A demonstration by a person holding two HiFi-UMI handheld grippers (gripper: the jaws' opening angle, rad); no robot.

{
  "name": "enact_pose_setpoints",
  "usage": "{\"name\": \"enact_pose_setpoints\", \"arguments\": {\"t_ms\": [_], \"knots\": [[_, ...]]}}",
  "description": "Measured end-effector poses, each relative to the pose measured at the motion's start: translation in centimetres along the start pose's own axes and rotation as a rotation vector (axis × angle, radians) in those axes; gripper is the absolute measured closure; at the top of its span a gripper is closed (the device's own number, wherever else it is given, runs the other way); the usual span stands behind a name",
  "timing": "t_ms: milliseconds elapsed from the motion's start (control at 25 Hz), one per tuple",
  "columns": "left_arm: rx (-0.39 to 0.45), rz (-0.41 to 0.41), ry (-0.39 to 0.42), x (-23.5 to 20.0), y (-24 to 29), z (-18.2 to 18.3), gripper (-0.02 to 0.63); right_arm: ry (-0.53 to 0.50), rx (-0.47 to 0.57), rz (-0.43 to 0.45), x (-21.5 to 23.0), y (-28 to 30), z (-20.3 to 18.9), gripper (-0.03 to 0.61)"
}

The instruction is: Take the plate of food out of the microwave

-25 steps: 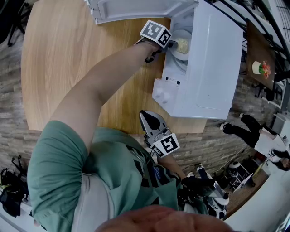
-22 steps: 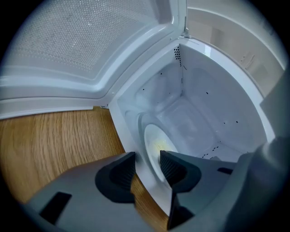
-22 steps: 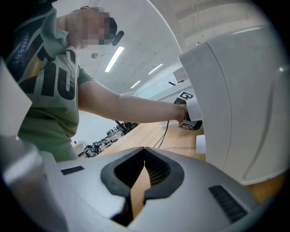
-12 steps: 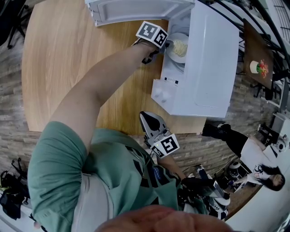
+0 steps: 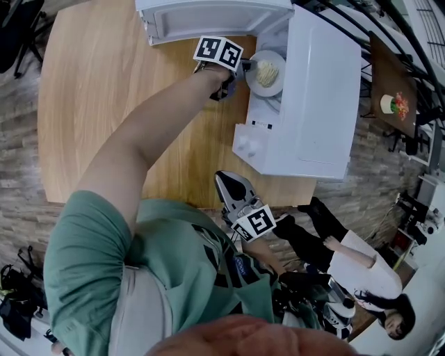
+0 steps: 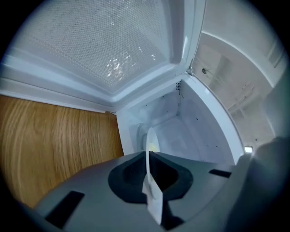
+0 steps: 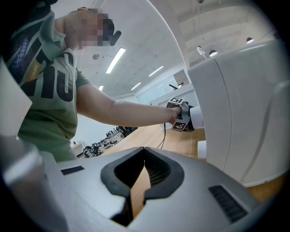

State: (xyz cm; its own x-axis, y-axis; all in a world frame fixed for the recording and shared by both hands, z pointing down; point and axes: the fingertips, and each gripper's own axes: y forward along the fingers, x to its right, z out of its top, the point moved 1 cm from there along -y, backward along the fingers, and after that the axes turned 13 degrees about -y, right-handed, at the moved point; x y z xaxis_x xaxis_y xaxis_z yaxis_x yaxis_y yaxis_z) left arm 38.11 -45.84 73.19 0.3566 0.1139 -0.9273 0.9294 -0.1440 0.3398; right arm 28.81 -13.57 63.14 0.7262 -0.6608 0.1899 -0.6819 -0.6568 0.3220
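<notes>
At the open front of the microwave (image 5: 316,90), by the bench's (image 5: 97,104) right edge: plate (image 5: 278,62) of food (image 5: 265,73), its rim clamped edge-on between the left gripper's (image 5: 245,67) jaws. At the bench's near edge: right gripper (image 5: 222,182), jaws together, empty.

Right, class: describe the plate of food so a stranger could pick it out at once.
Find the white microwave on the wooden table, door open. At its mouth is a round white plate of pale food, the only thing pinched by the left gripper.
</notes>
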Motion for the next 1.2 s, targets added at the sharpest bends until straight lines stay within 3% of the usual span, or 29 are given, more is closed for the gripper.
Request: {"name": "enact_pose_setpoints", "arguments": {"t_ms": [240,520,1200], "knots": [[0.017,-0.014,-0.038,-0.5,-2.0,-1.0,0.598,-0.016,0.014,-0.013,0.0,0.0,0.4,0.572],[0.094,-0.051,-0.108,0.0,-6.5,-2.3,0.598,-0.042,0.043,-0.028,-0.6,-0.6,1.6,0.572],[0.202,-0.008,-0.122,2.9,-18.3,-6.1,0.598,-0.112,0.133,-0.077,-0.1,-4.6,5.9,0.572]]}}
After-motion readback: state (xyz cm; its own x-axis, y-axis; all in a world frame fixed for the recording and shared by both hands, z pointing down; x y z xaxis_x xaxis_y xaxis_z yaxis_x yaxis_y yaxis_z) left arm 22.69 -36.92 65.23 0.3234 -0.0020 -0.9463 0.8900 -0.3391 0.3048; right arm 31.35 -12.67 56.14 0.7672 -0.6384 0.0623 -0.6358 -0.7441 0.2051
